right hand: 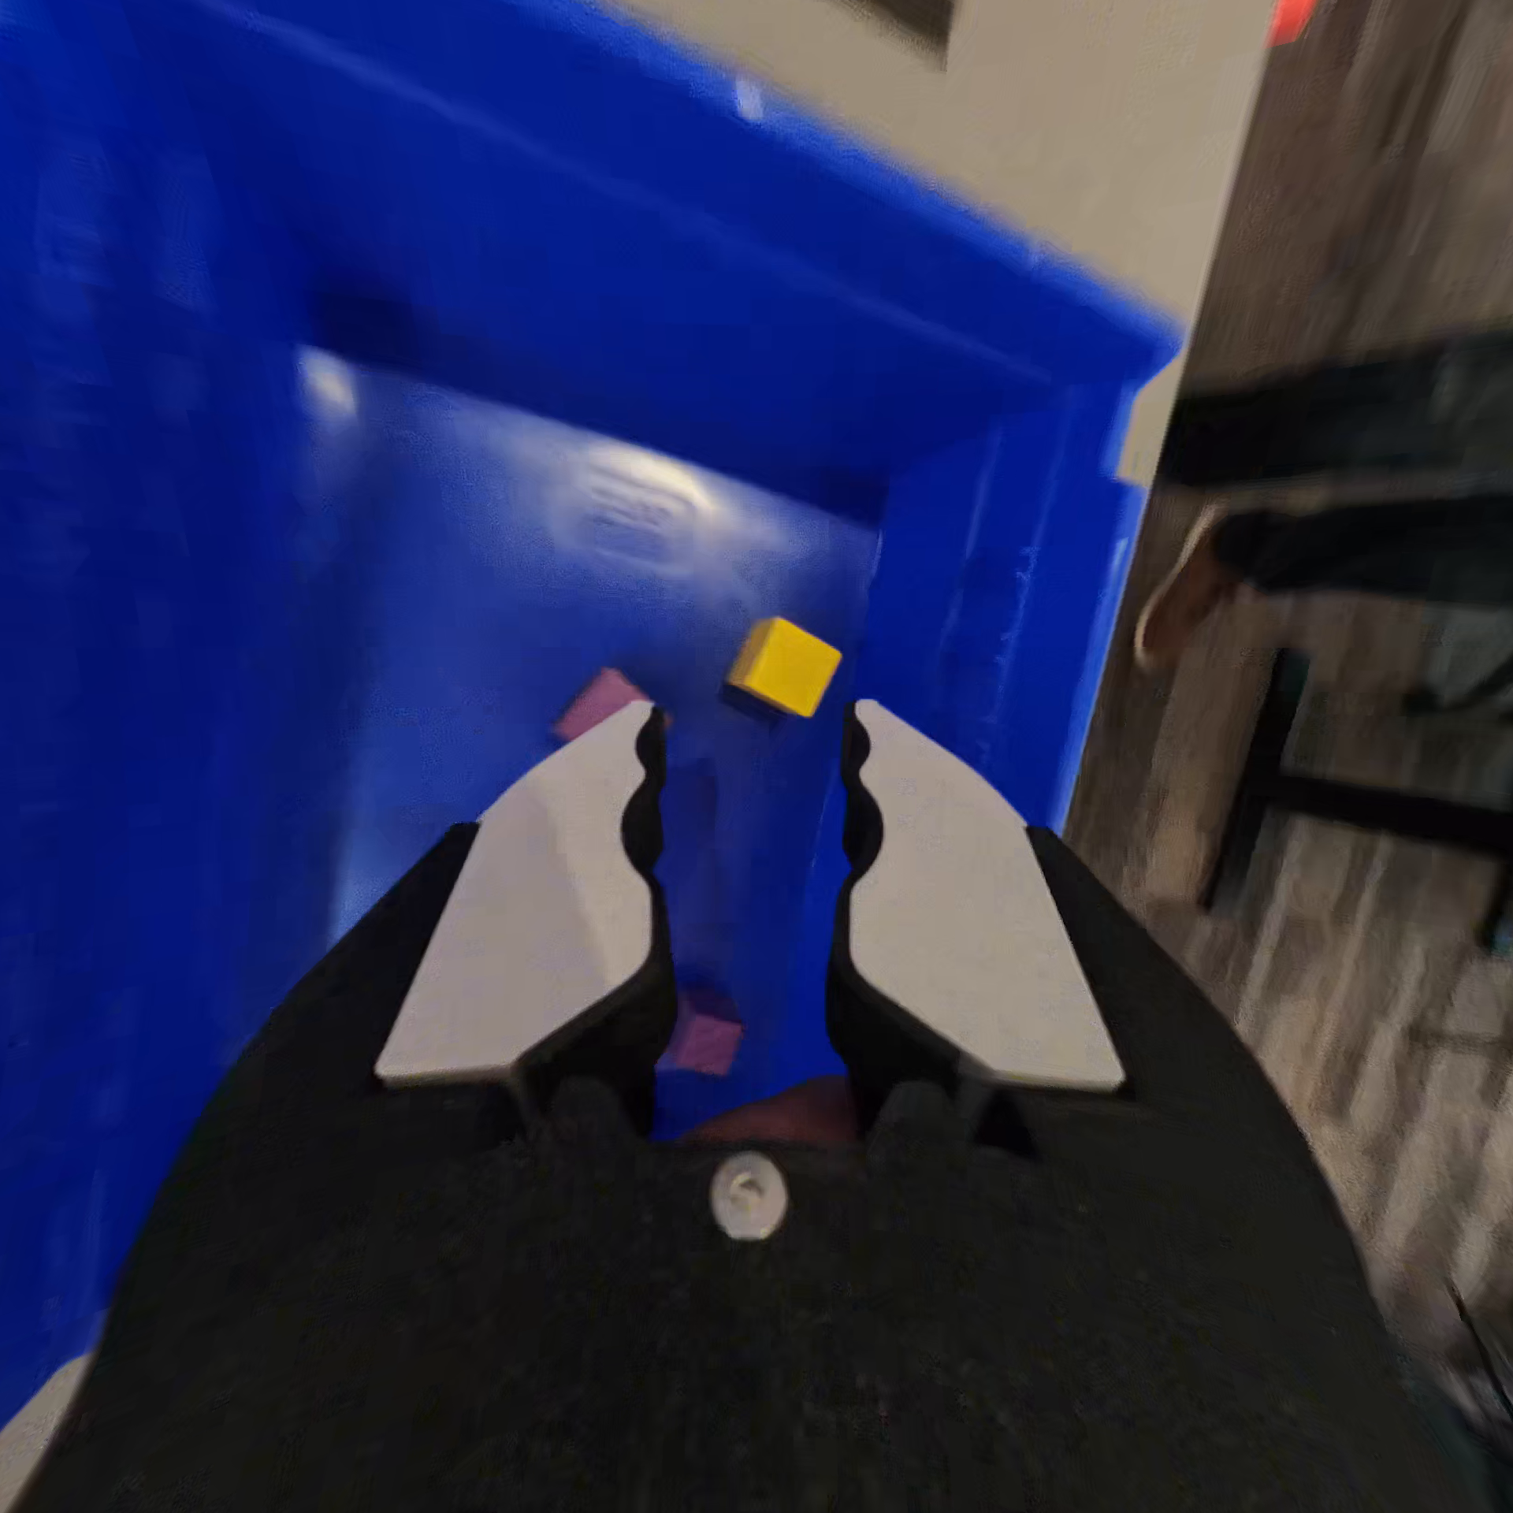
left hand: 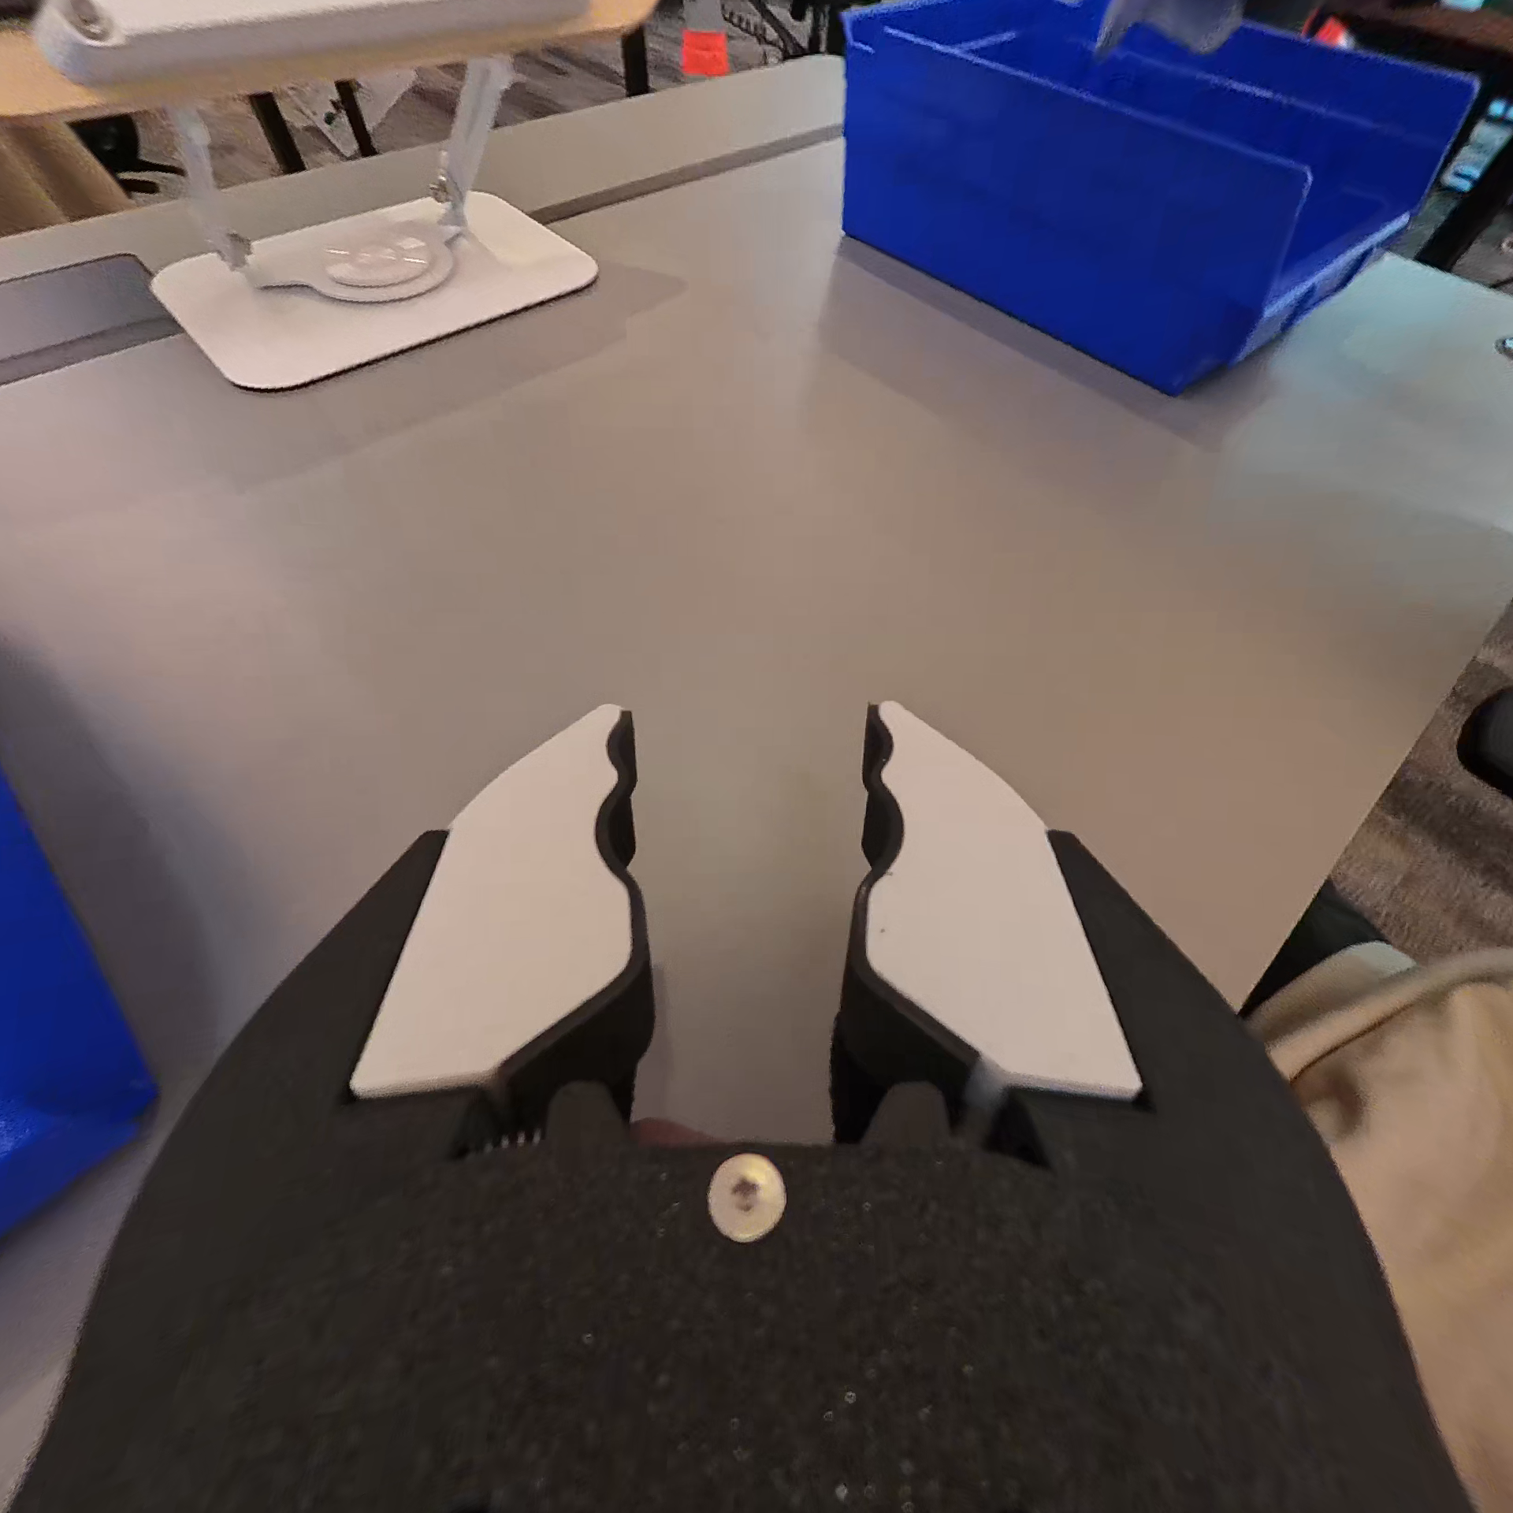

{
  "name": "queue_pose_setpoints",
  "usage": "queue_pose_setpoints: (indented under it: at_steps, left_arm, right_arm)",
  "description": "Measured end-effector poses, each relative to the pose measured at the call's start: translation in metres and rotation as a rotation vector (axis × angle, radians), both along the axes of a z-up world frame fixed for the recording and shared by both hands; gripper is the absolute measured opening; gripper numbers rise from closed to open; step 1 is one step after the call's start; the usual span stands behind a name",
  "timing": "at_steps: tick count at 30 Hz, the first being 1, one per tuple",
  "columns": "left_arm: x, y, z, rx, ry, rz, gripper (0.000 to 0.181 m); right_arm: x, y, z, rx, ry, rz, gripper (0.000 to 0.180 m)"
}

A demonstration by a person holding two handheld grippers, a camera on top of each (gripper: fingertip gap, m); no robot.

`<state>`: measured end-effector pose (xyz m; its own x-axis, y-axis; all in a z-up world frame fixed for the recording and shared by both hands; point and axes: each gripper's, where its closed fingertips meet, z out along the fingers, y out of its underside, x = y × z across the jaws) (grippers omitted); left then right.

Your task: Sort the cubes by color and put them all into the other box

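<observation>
In the right wrist view my right gripper (right hand: 749,720) is open and empty above the inside of a blue box (right hand: 1007,573). A yellow cube (right hand: 784,667) lies just beyond the fingertips. One purple cube (right hand: 593,704) lies left of it, partly behind the left finger. Another purple cube (right hand: 706,1036) shows between the fingers, lower down. In the left wrist view my left gripper (left hand: 749,720) is open and empty over the bare grey table (left hand: 737,508). A blue box with dividers (left hand: 1105,246) stands at the far right. Another blue box's edge (left hand: 57,1023) shows at the left.
A white stand with a flat base (left hand: 377,295) stands on the table at the far left. The table's right edge (left hand: 1392,786) drops to a carpeted floor. A person's beige sleeve (left hand: 1408,1146) is at the lower right. A blurred grey object (left hand: 1162,24) hovers over the far box. Left tips to right tips: about 55 cm. About 40 cm separates my left fingertips from the flat base (left hand: 377,295).
</observation>
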<state>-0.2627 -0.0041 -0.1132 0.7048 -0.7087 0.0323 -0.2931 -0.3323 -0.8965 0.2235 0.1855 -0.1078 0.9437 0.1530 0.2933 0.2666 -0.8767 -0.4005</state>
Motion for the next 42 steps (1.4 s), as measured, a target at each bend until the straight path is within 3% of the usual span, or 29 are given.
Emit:
queue_pose_setpoints:
  at_steps: [3, 6, 9, 13, 18, 23, 29, 33, 36, 42]
  left_arm:
    - [-0.008, 0.007, 0.002, -0.021, -0.048, 0.038, 0.053]
    - [-0.012, 0.011, -0.002, -0.055, -0.073, 0.061, 0.053]
    - [-0.012, 0.011, -0.006, -0.076, -0.076, 0.062, 0.053]
    - [-0.016, 0.004, -0.01, -0.078, -0.06, 0.053, 0.053]
    - [-0.025, -0.018, -0.005, -0.135, -0.085, -0.016, 0.053]
    - [-0.088, -0.031, 0.039, -0.148, 0.005, -0.083, 0.05]
    - [-0.207, 0.042, 0.039, -0.272, 0.47, 0.075, 0.05]
    - [-0.224, 0.092, 0.005, -0.424, 0.56, 0.033, 0.05]
    - [-0.231, 0.141, -0.015, -0.4, 0.656, 0.052, 0.051]
    - [-0.223, 0.24, -0.041, -0.359, 0.634, 0.058, 0.05]
  right_arm:
    - [-0.087, -0.032, 0.063, 0.351, 0.193, 0.187, 0.041]
    - [-0.201, -0.1, 0.096, 0.591, 0.534, 0.433, 0.042]
    - [-0.295, -0.159, 0.066, 0.575, 0.892, 0.574, 0.045]
    - [-0.351, -0.191, 0.025, 0.583, 1.019, 0.662, 0.045]
    - [-0.368, -0.212, 0.016, 0.613, 0.952, 0.758, 0.041]
    - [-0.363, -0.209, 0.003, 0.583, 0.878, 0.761, 0.04]
    - [-0.357, -0.202, 0.001, 0.55, 0.945, 0.732, 0.037]
    - [-0.359, -0.2, -0.001, 0.532, 0.939, 0.747, 0.036]
    - [-0.359, -0.198, -0.007, 0.519, 0.899, 0.753, 0.036]
    - [-0.361, -0.197, -0.007, 0.508, 0.922, 0.743, 0.034]
